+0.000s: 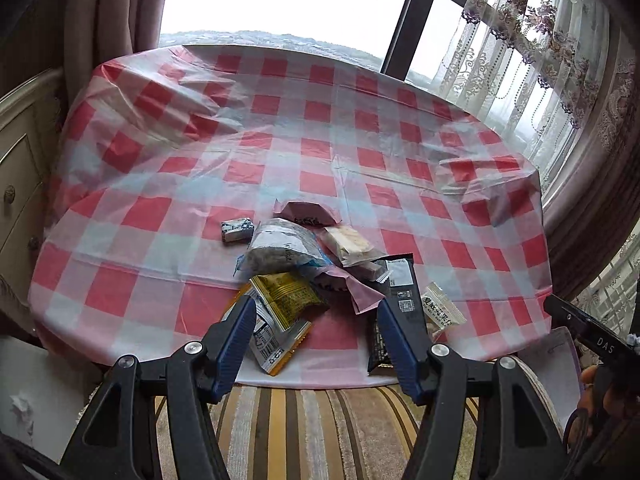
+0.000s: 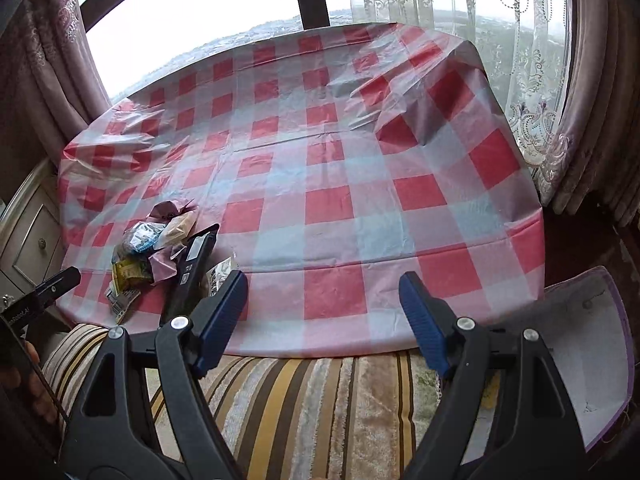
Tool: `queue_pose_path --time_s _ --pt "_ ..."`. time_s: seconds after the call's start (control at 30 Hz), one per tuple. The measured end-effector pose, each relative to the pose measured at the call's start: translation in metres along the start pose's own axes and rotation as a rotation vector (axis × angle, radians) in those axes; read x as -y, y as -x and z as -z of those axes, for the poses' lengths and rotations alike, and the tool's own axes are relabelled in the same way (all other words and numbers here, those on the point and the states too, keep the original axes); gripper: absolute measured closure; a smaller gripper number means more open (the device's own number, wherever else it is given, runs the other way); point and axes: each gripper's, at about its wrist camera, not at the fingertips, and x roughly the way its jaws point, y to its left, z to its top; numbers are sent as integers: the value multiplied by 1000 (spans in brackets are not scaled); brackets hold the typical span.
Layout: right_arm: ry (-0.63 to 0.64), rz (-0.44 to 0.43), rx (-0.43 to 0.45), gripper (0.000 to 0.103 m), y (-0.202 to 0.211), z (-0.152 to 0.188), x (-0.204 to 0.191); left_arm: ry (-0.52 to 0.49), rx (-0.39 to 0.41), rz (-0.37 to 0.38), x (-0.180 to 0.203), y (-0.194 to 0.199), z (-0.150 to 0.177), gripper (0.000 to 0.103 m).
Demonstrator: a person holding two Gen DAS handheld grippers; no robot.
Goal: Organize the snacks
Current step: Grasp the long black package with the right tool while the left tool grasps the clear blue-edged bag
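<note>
A heap of snack packets (image 1: 312,264) lies near the front edge of the table with a red-and-white checked cloth (image 1: 280,140). It holds a yellow packet (image 1: 286,296), a black packet (image 1: 400,292), a clear grain bag (image 1: 280,248), a pink wrapper (image 1: 308,214) and a small silver packet (image 1: 237,230). My left gripper (image 1: 316,320) is open and empty, just in front of the heap. My right gripper (image 2: 322,300) is open and empty over the table's front edge, right of the heap (image 2: 160,252).
A white box with a purple rim (image 2: 592,344) stands at the front right beside the table. A striped cushion (image 2: 300,400) lies below the table's front edge. A cream cabinet (image 1: 20,168) is on the left. Curtains (image 2: 580,100) and a window are behind.
</note>
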Motion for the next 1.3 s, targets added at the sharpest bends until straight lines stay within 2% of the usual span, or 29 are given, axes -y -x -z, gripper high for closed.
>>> queue_pose_path --time_s 0.27,0.6,0.9,1.1,1.2,1.3 --pt "59 -20 -66 23 -26 -3 -26 43 -47 0 -23 -15 -3 39" --pt "111 -53 -116 23 -53 -7 -54 90 -166 27 -41 -40 2 39" --pt "206 -93 -153 23 -70 -11 -89 83 -163 52 -38 -51 -6 39" --pt "281 -137 -223 26 -86 -6 -116 96 -163 66 -41 -52 -6 40" --pt "336 -128 -242 26 -91 -3 -131 109 -160 75 -43 -51 -5 40" --pt "408 -72 -259 26 -98 2 -148 123 -154 85 -46 -51 -5 40"
